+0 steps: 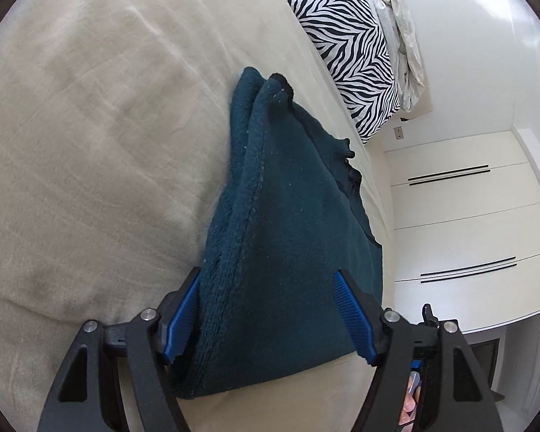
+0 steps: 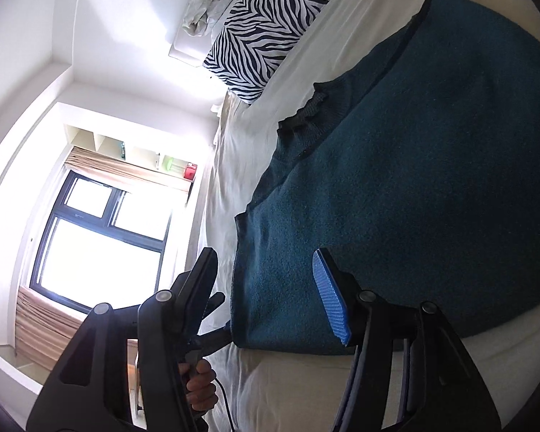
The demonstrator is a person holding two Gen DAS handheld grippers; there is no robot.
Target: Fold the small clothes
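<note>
A dark teal knit sweater (image 1: pixel 291 216) lies folded on a beige bed sheet (image 1: pixel 90 126). In the left wrist view my left gripper (image 1: pixel 268 315) is open, its blue pads on either side of the sweater's near folded edge. In the right wrist view the sweater (image 2: pixel 414 180) fills the right half, with its ribbed cuff at the left edge. My right gripper (image 2: pixel 266 288) is open around the sweater's near corner; one blue pad (image 2: pixel 329 298) rests above the fabric. The left gripper's black finger shows at the corner.
A zebra-print pillow (image 1: pixel 349 46) and crumpled pale bedding (image 1: pixel 403 36) lie at the head of the bed. White wardrobe doors (image 1: pixel 460 216) stand beside the bed. A bright window (image 2: pixel 100 234) and shelves (image 2: pixel 133 151) show in the right wrist view.
</note>
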